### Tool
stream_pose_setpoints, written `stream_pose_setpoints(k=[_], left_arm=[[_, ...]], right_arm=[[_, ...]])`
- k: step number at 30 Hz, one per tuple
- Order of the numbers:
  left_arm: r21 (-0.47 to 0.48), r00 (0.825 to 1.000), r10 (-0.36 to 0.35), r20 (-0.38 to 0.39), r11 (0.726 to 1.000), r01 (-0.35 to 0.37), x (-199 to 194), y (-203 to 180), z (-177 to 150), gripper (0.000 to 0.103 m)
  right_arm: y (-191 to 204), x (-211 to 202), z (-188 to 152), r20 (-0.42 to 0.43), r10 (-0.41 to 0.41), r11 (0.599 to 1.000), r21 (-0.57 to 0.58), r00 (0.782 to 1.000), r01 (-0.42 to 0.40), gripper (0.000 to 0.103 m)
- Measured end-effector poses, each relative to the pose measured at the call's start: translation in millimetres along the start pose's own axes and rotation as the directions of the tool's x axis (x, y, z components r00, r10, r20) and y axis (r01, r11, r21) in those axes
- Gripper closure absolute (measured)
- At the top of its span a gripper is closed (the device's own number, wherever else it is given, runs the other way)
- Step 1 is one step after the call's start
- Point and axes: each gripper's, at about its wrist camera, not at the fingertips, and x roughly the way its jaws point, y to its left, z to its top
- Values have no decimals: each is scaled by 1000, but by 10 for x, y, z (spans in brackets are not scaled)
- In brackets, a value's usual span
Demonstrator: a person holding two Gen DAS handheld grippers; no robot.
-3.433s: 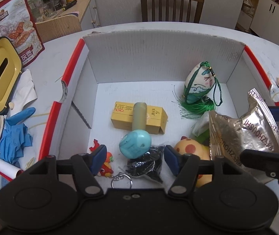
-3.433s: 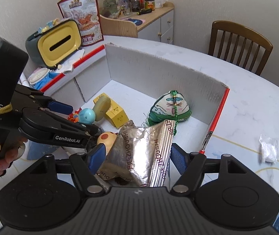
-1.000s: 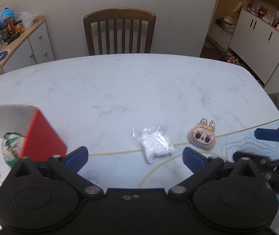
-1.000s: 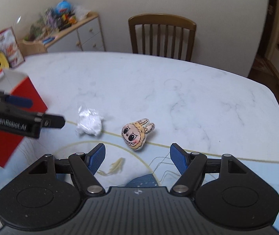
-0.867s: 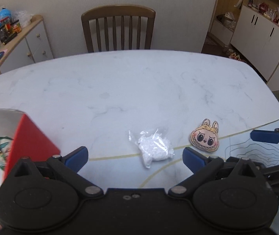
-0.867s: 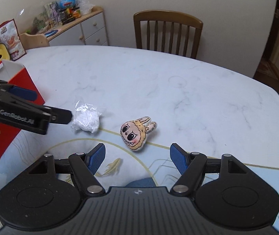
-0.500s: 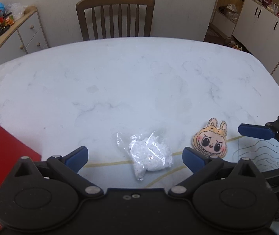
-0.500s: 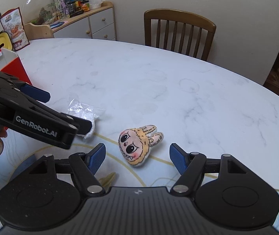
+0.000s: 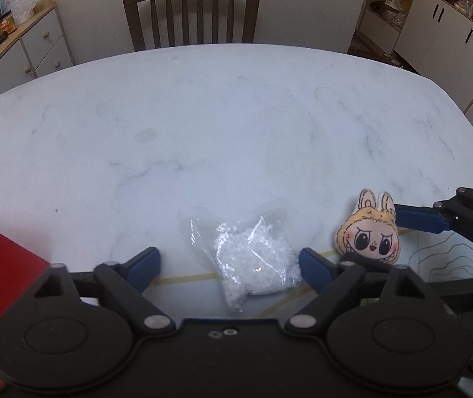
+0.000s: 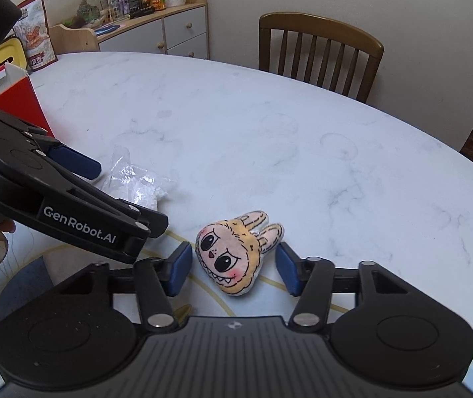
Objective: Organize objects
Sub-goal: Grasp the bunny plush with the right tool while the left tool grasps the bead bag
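Two spread grippers bracket separate targets on the marble table (image 9: 236, 126): left gripper (image 9: 228, 267) around a plastic bag (image 9: 256, 258), right gripper (image 10: 233, 267) around a plush face (image 10: 233, 255), seemingly poised for simultaneous pickups.

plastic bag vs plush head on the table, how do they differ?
The plastic bag is clear and crinkled, filled with white granules; the plush head is opaque yellow fabric with a drawn face and ears. The bag lies between the left tongs, the plush between the right tongs. Both rest ungripped on the marble table.
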Motion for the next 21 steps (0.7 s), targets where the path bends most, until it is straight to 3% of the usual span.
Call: stream_pose_setpoints(k=[5, 6, 10, 12, 21], left_arm=[[19, 1000, -2, 15, 1000, 2, -15, -11, -60, 29], [23, 1000, -4, 18, 1000, 4, -23, -15, -51, 34], [36, 1000, -16, 21, 999, 15, -50, -17, 8, 53], [38, 1000, -21, 20, 999, 21, -73, -19, 17, 59], [47, 999, -28, 41, 999, 26, -345, 8, 86, 61]], right_arm=[[-2, -1, -11, 10, 2, 1000, 5, 1000, -2, 56], [-2, -2, -13, 10, 2, 1000, 6, 1000, -2, 64], [-3, -20, -23, 11, -2, 1000, 15, 1000, 2, 64], [-4, -37, -26, 14, -5, 1000, 23, 1000, 5, 65], [29, -273, -25, 40, 1, 999, 48, 999, -3, 66]])
